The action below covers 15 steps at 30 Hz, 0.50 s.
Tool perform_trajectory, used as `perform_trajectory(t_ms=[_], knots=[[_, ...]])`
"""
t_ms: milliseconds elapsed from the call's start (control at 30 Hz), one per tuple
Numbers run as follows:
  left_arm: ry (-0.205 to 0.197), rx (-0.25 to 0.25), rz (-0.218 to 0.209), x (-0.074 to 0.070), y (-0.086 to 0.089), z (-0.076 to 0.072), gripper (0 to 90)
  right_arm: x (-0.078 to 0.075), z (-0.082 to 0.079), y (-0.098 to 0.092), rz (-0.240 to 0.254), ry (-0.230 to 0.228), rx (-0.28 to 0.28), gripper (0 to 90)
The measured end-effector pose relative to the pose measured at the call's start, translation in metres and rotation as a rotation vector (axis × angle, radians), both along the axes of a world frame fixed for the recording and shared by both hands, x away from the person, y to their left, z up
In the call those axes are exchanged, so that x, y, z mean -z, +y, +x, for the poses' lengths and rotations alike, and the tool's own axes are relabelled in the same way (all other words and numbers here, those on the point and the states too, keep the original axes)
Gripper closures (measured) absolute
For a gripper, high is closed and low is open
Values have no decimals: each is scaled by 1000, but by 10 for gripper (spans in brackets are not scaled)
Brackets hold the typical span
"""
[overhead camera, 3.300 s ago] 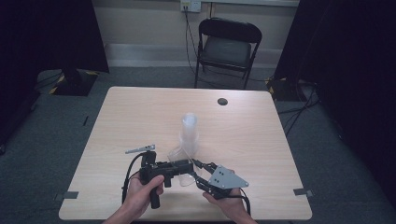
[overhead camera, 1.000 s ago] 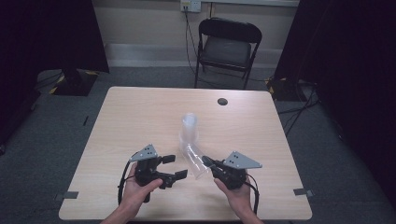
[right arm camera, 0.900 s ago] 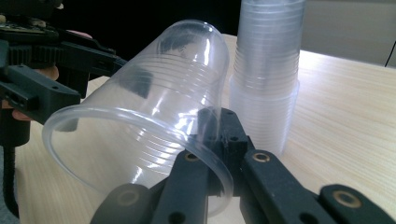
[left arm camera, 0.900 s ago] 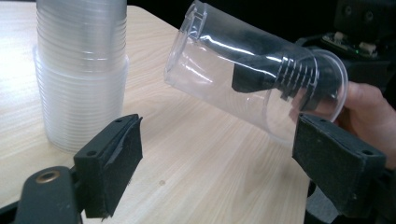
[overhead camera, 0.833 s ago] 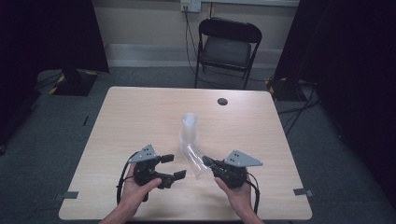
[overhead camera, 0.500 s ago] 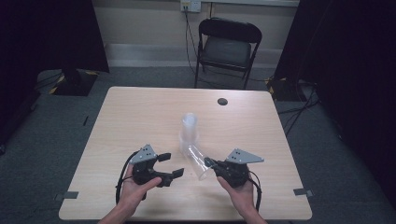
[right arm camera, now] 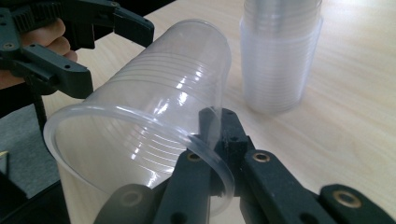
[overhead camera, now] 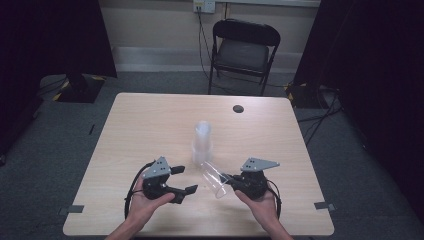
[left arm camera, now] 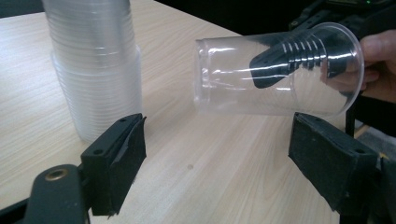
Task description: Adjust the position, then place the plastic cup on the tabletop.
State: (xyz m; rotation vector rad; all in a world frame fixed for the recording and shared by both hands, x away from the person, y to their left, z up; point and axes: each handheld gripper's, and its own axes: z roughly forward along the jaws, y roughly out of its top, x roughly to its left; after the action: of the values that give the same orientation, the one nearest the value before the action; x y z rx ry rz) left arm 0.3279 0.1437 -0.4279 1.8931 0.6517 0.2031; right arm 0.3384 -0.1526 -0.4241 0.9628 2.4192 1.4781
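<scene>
Holding one clear ribbed plastic cup (overhead camera: pixel 213 178) by its rim, the right gripper (overhead camera: pixel 231 181) has its jaws closed on the rim wall, one jaw inside the cup and one outside; the cup lies tilted on its side above the pale wood-grain surface (overhead camera: pixel 150 125), base toward the left gripper (overhead camera: pixel 186 180). Judged stage: one cup is already off the upright stack of clear plastic cups (overhead camera: pixel 202 142), which stands just beyond; placing or handing it over remains. The left gripper's jaws have just been closing a little but stand wide, nothing pressed between them, the cup hanging in front of their gap. Cups: thin, glossy, see-through, tapered, ringed near the rim. Jaw pads matte black, blocky.
</scene>
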Motion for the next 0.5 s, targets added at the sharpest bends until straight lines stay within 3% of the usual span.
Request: perform_trajectory(t_ms=[233, 500], knots=[[-34, 18, 44, -1, -4, -2, 188, 4, 3, 0, -2, 59, -16, 900], [-86, 74, 95, -1, -10, -6, 204, 7, 8, 4, -18, 145, -52, 900]])
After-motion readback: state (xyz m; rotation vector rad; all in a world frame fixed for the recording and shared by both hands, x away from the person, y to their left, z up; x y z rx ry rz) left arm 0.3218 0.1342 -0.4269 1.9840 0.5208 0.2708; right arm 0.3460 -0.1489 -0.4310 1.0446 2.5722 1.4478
